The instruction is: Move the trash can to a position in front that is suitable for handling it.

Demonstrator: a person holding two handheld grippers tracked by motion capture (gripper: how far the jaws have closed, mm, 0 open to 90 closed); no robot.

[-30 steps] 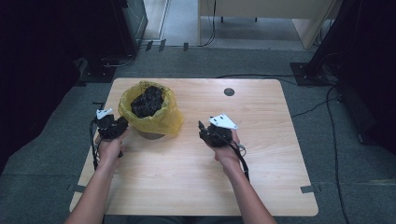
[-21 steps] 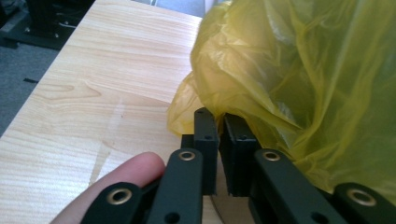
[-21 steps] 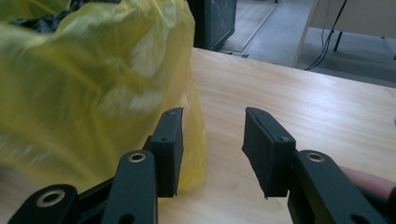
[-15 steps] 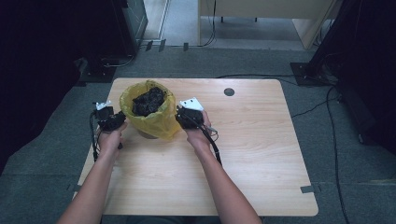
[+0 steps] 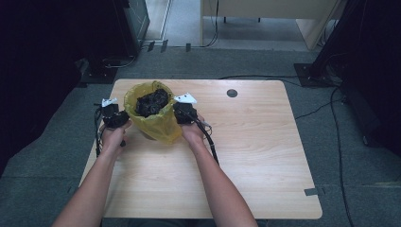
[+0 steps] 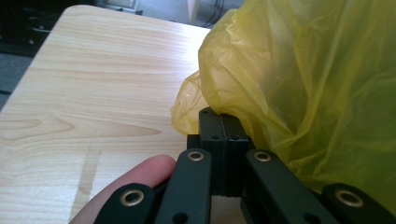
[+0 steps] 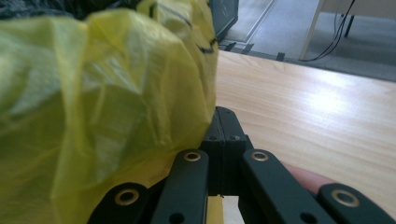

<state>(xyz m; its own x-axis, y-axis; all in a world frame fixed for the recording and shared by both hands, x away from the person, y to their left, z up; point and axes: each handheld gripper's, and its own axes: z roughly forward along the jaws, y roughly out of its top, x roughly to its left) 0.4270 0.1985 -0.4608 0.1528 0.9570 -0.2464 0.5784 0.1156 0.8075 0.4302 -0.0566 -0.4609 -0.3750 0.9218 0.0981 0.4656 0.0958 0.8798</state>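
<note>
A yellow plastic bag (image 5: pixel 158 126) lines a small bin near the table's far left, with dark crumpled stuff (image 5: pixel 151 101) filling its mouth. My left gripper (image 5: pixel 124 117) presses against the bag's left side. In the left gripper view its jaws (image 6: pixel 219 123) are closed together at a fold of the bag (image 6: pixel 303 84). My right gripper (image 5: pixel 178 112) is at the bag's right side. In the right gripper view its jaws (image 7: pixel 222 123) are closed flat against the yellow film (image 7: pixel 93 93), and a sliver of yellow shows between the links.
The light wooden table (image 5: pixel 255 151) has a round cable hole (image 5: pixel 231 93) at the back. Cables trail from both grippers along the forearms. Dark equipment stands on the grey floor beyond the table's left and right edges.
My right gripper came in from mid-table to the bag's right side. The left gripper stayed at the bag's left side. The bag now looks gathered narrower and taller.
</note>
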